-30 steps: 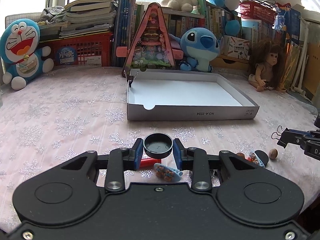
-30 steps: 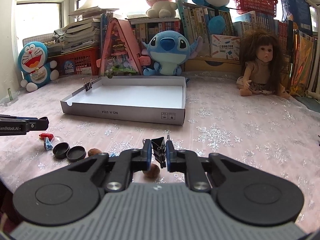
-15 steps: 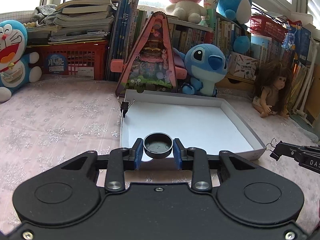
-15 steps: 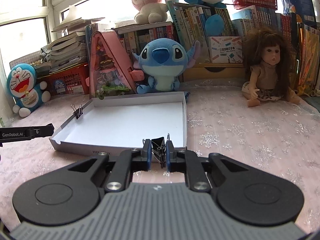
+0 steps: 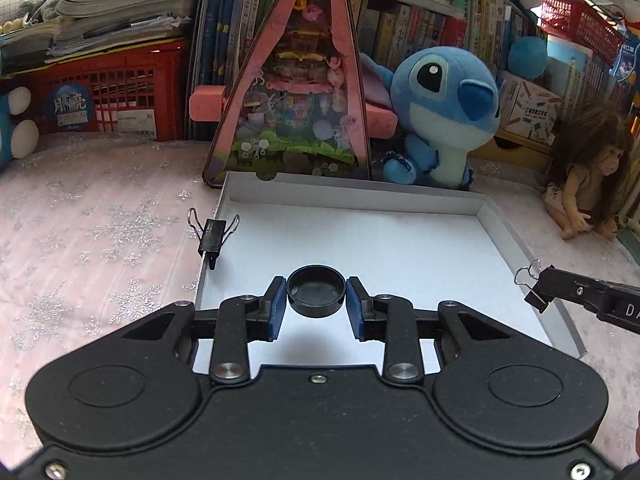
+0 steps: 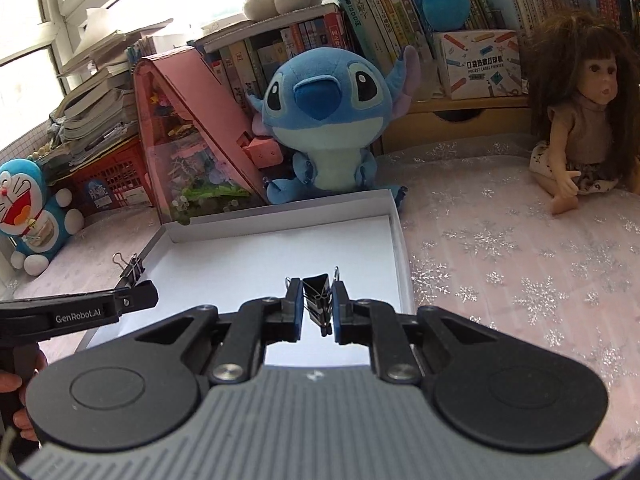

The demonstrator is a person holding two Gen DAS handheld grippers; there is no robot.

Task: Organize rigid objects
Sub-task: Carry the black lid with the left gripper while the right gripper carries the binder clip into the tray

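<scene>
Black round cap (image 5: 316,295) sits clamped between the blue pads of the left gripper (image 5: 316,307), centre of the left wrist frame, held over the white floor of the shallow cardboard box (image 5: 532,276). Black binder clip (image 6: 318,305) is pinched in the right gripper (image 6: 317,309), centre of the right wrist frame, also above the box's white floor near its right wall. Both jaw sets closed on their parts, no gap visible at the pads. A second binder clip (image 5: 213,236) is clipped onto the box's left wall, wire handles up, left of centre in the left view. Right gripper's tip shows at the right edge of the left view, over the box's right wall. Behind the box, upper frame: pink triangular dollhouse (image 5: 294,92), blue plush (image 5: 442,112). Doll (image 6: 580,120) sits on the snowflake tablecloth (image 6: 520,264), upper right.
</scene>
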